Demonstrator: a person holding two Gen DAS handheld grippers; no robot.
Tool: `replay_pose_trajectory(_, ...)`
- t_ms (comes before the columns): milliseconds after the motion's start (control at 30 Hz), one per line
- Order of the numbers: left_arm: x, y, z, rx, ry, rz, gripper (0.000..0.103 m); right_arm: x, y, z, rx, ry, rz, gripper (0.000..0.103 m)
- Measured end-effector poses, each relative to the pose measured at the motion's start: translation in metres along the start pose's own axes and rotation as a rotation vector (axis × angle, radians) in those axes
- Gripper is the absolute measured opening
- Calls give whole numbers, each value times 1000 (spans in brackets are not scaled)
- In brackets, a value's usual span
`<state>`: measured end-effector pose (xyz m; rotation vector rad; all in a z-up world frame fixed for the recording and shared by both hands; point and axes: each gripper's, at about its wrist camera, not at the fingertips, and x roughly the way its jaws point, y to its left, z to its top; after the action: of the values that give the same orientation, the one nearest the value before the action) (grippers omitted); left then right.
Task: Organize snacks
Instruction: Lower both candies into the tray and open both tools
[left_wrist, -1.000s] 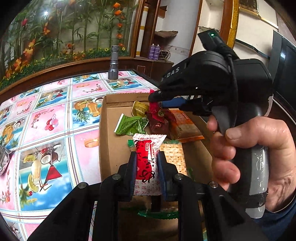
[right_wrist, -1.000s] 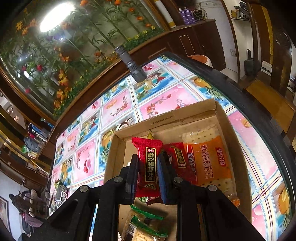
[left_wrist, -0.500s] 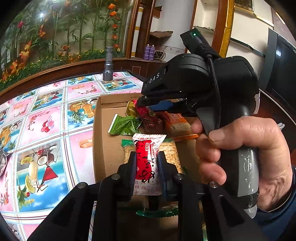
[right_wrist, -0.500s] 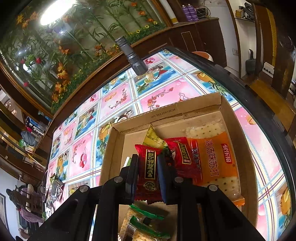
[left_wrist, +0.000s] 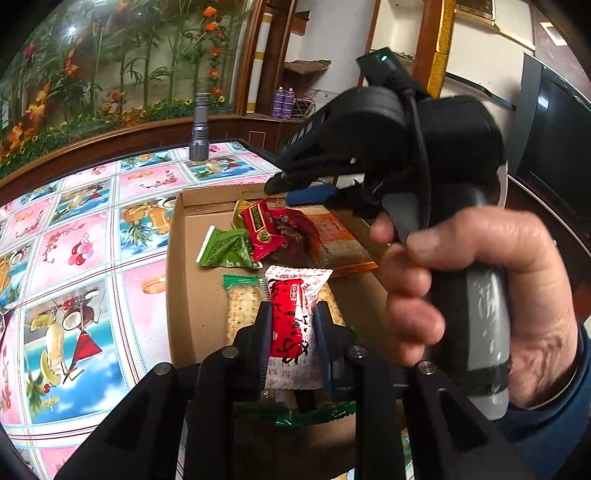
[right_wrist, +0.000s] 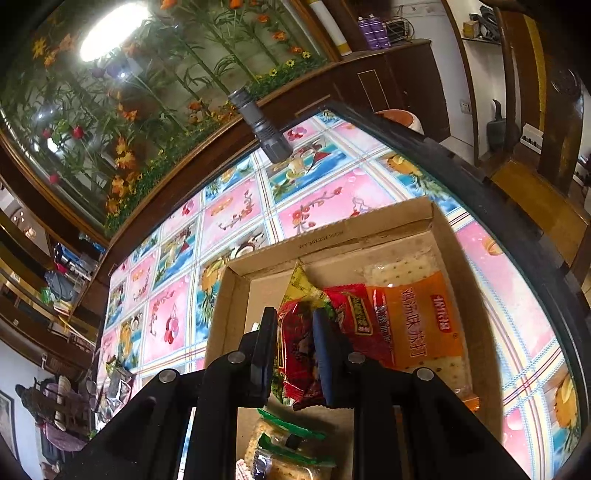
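A shallow cardboard box (left_wrist: 192, 295) (right_wrist: 332, 240) lies on the table and holds several snack packets. My left gripper (left_wrist: 291, 325) is shut on a red-and-white candy packet (left_wrist: 291, 317), held over the box's near part. My right gripper (right_wrist: 294, 332) is shut on a dark red snack packet (right_wrist: 299, 350), low over the other packets in the box; it also shows from the side in the left wrist view (left_wrist: 295, 184). In the box lie a green packet (left_wrist: 225, 251), a red packet (left_wrist: 262, 229), an orange cracker pack (right_wrist: 417, 325) and green-ended cracker packs (right_wrist: 284, 443).
The table has a pink-and-blue fruit-patterned cloth (left_wrist: 74, 258). A grey flashlight (left_wrist: 199, 127) (right_wrist: 262, 129) stands at its far edge. A flower mural and wooden trim lie behind. A dark table rim (right_wrist: 480, 184) runs along the right.
My right gripper has moved down into the box with the dark red packet, close over the other packets. The left gripper has kept its candy packet and barely shifted.
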<state>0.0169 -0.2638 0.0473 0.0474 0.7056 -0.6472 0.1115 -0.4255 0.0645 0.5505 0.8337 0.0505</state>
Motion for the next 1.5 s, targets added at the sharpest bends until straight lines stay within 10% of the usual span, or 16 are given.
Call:
replay_pose_trajectory(633,6,-13,-2,49,-18,-15,23,-27,-10,10,28,-104,-41,22)
replay_pose_trajectory(1500,-14,7,9,-32,-90,-1,54,-29,-12,9,34,-112,-50,28)
